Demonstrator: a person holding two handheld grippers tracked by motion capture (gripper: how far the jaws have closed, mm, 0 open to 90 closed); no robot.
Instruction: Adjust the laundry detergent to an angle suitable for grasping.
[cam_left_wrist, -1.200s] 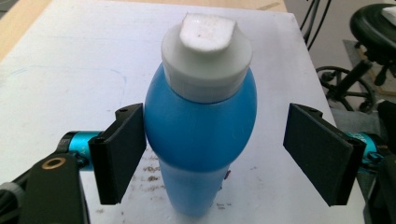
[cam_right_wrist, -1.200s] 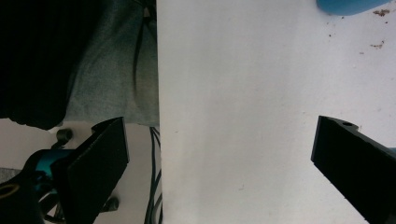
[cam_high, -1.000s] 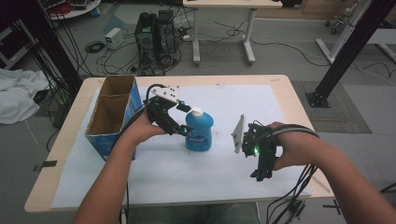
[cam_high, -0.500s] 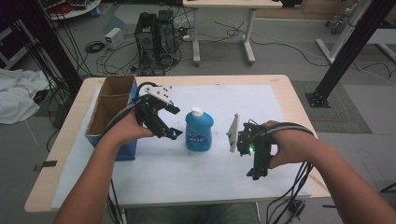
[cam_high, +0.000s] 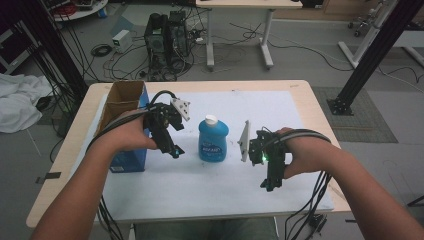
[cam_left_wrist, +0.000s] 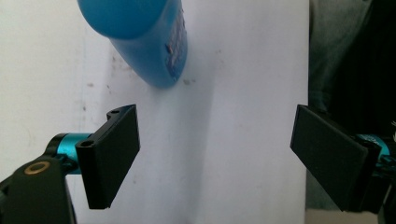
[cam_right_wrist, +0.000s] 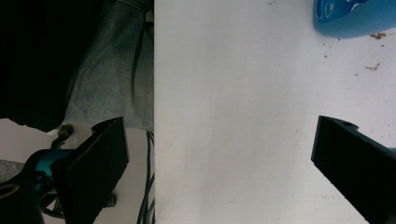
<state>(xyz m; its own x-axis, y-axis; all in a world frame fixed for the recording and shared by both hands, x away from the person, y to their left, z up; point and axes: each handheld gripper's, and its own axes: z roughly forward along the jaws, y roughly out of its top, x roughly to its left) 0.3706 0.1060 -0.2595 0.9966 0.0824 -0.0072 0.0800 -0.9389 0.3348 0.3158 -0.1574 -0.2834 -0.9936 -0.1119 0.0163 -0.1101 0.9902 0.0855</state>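
The squat blue plastic bottle with a white cap (cam_high: 213, 139) stands upright on the white-covered desk (cam_high: 260, 107), freed between both tools: left tool (cam_high: 174, 149) and right tool (cam_high: 270, 183) gape wide, empty.

It was a lab or technical workshop. Desktop computer towers (cam_high: 167, 37) stood on the bare grey floor amid tangled cables (cam_high: 240, 42), black aluminium frame posts (cam_high: 372, 50) rose at the sides, and a plain wooden table (cam_high: 310, 105) carried a white sheet (cam_high: 260, 107).
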